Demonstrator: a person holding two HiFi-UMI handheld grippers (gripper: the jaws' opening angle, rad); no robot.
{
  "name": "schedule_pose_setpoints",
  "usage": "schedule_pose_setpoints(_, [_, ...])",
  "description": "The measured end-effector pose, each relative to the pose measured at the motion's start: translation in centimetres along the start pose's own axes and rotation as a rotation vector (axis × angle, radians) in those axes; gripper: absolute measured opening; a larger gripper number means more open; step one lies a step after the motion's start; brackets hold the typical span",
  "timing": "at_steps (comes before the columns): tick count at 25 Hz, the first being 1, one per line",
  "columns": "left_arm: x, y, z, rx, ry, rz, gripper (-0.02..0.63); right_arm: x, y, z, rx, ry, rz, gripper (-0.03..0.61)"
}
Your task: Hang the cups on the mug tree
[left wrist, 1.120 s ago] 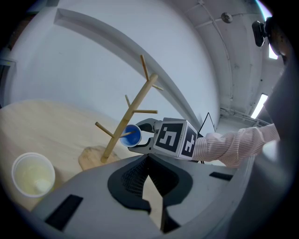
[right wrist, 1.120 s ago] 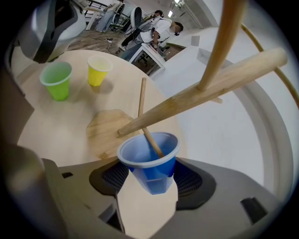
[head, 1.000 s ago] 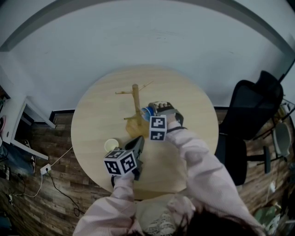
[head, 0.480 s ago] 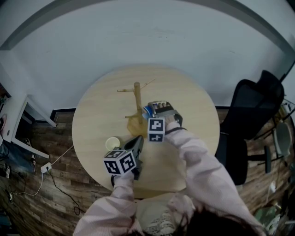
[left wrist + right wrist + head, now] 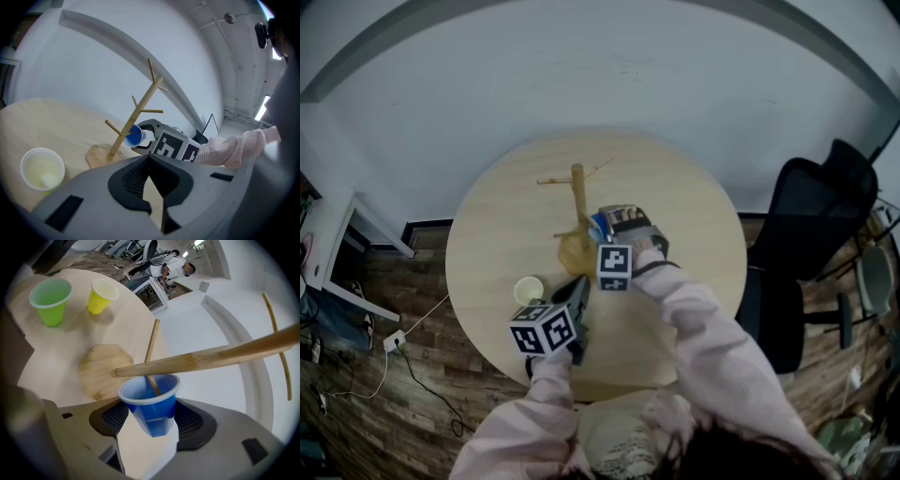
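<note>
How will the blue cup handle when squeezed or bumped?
The blue cup looks like thin-walled plastic, so it is probably light and crushable if the right gripper squeezes hard. Its smooth, tapered sides may slip. With a mug tree peg inside its mouth, a bump could tilt it.

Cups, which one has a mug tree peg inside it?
The blue cup, in the right gripper; the green cup and yellow cup stand on the table.

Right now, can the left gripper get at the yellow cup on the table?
Probably yes. The yellow cup stands on open table just left of the left gripper, nothing between them; the right gripper holds the blue cup at the mug tree. The left jaws are shut and would need opening.
</note>
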State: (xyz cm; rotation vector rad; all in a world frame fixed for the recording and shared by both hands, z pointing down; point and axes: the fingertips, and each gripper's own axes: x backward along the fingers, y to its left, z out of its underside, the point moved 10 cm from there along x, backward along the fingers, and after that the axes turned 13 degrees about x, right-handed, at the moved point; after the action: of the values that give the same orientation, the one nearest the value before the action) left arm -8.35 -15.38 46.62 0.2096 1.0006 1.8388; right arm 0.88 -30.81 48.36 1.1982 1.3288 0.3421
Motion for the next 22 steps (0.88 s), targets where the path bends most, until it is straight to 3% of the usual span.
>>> schedule_pose_setpoints(11, [0.00,0.14,0.23,0.006,0.002,0.000,0.003,0.13,0.19,-0.26,-0.051,-0.022,0.021,0.313])
schedule_pose_setpoints(22, [0.19,0.37,0.32,0.012,0.001,-0.008,0.003,0.33,0.68,-0.68,-0.046,-0.055,0.021,0.368])
